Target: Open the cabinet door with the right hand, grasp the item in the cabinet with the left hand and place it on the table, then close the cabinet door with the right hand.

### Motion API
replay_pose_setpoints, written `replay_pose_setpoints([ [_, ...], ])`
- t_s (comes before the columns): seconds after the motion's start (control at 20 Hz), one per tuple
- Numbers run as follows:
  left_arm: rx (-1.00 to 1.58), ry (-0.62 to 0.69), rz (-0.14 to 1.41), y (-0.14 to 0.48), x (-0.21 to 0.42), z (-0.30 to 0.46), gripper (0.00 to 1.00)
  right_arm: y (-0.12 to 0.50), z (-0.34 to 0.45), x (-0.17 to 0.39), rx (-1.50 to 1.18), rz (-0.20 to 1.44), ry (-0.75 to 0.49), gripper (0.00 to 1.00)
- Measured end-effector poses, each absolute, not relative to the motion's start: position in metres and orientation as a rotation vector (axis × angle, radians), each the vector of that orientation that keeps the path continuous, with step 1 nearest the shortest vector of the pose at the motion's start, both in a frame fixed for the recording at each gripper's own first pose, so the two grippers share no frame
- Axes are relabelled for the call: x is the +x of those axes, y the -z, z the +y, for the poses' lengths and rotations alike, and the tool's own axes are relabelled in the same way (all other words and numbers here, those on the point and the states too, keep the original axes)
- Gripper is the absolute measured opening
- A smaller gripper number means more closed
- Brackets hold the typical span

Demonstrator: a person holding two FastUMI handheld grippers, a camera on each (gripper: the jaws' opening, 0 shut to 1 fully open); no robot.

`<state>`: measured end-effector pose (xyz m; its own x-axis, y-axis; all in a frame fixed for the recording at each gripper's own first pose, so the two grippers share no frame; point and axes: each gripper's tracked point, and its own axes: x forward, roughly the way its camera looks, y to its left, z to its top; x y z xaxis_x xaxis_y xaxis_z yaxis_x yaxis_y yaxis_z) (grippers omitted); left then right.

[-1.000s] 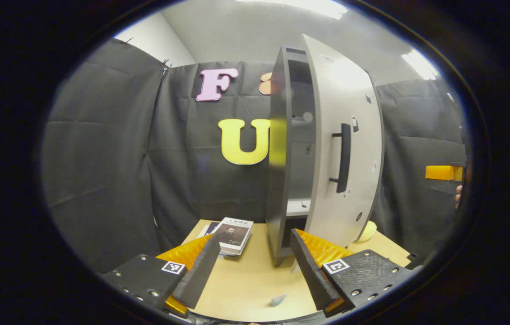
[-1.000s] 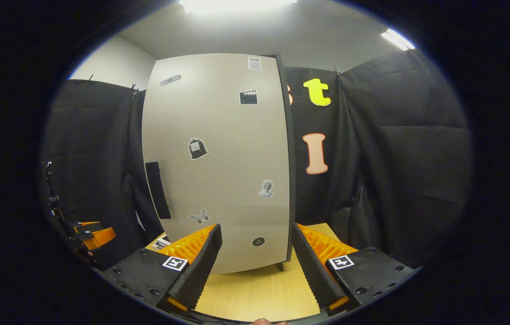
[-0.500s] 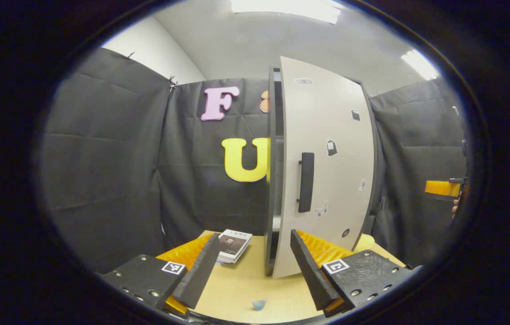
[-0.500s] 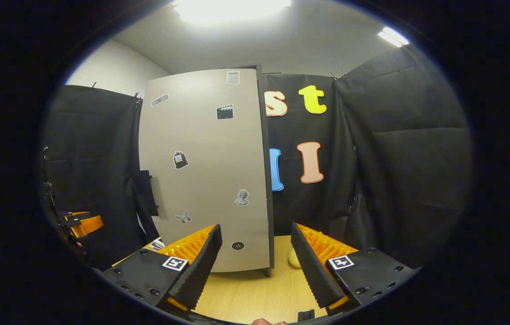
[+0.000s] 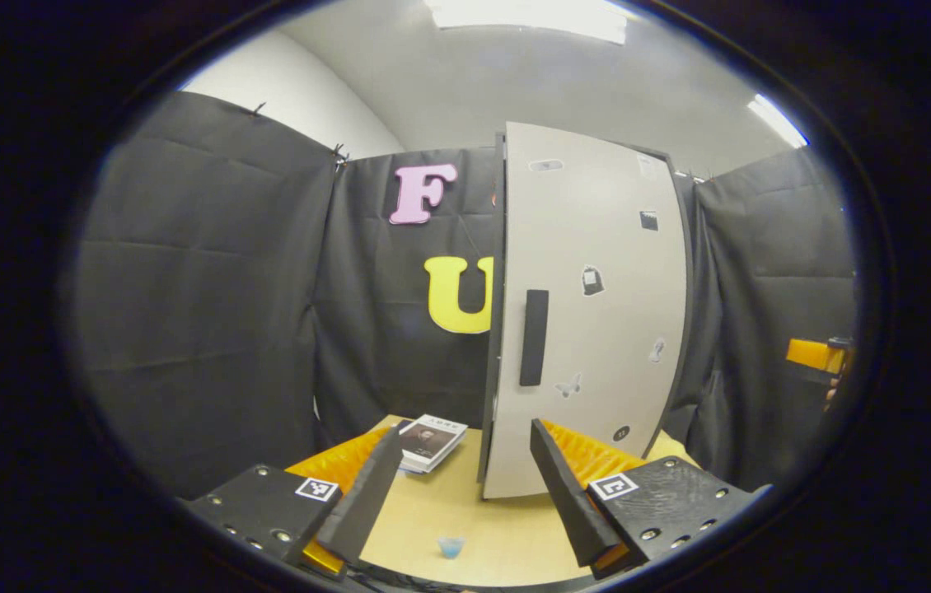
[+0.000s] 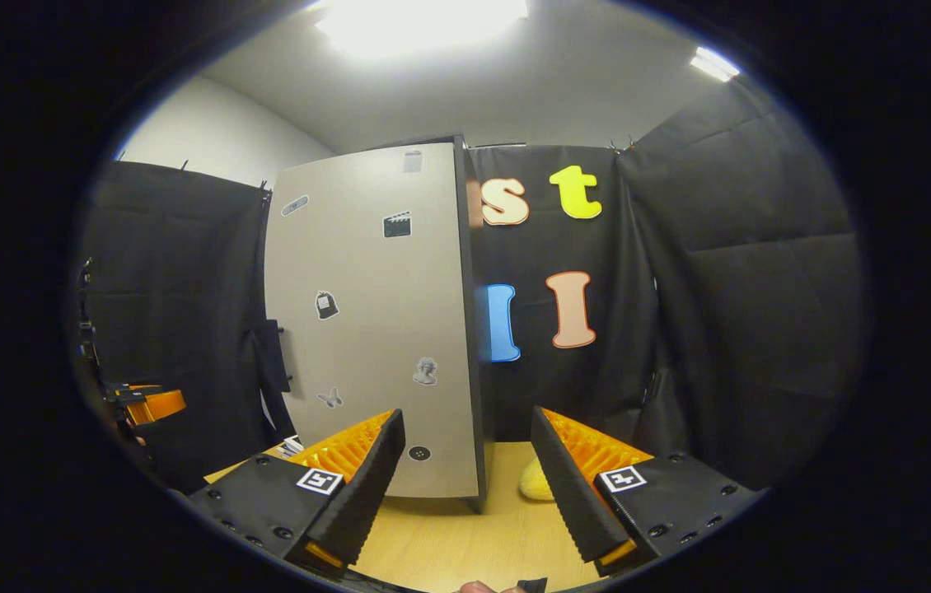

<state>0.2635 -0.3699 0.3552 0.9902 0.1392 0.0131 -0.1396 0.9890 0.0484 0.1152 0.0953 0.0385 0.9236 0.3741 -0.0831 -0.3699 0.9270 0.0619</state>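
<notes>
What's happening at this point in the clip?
A person holds a gripper in each hand in front of a cabinet on a wooden table. The cabinet door looks shut, its handle untouched. The left gripper and the right gripper are both open and empty, held back from the cabinet. A small blue item sits on the table near the left gripper, some books lie beside the cabinet, and a yellow object lies on the other side.

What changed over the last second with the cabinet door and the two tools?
The cabinet door swung from ajar to shut against the cabinet; its handle now faces front. Both tools drew back from it: the left tool and right tool stayed open and empty. The book and small blue item remain on the table.
</notes>
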Motion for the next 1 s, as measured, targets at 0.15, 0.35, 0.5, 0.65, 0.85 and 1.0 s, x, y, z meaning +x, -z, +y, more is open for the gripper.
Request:
replay_pose_setpoints([
  [0.15,0.055,-0.152,-0.022,-0.364,0.259,-0.377,0.93,-0.038,0.092,0.118,0.077,0.076,-0.386,0.97],
  [0.35,0.042,-0.098,-0.041,-0.353,0.262,-0.402,0.95,-0.035,0.099,0.129,0.089,0.062,-0.403,0.97],
  [0.5,0.051,-0.043,-0.049,-0.35,0.272,-0.411,0.95,-0.034,0.099,0.134,0.036,0.065,-0.371,0.97],
  [0.65,0.02,0.001,-0.053,-0.35,0.291,-0.413,0.94,-0.029,0.105,0.135,0.006,0.065,-0.345,0.92],
  [0.85,0.003,0.013,-0.083,-0.357,0.309,-0.4,0.94,-0.001,0.095,0.134,0.007,0.126,-0.258,0.97],
  [1.0,0.026,-0.044,-0.104,-0.354,0.319,-0.379,0.93,0.026,0.075,0.137,-0.011,0.164,-0.152,0.97],
])
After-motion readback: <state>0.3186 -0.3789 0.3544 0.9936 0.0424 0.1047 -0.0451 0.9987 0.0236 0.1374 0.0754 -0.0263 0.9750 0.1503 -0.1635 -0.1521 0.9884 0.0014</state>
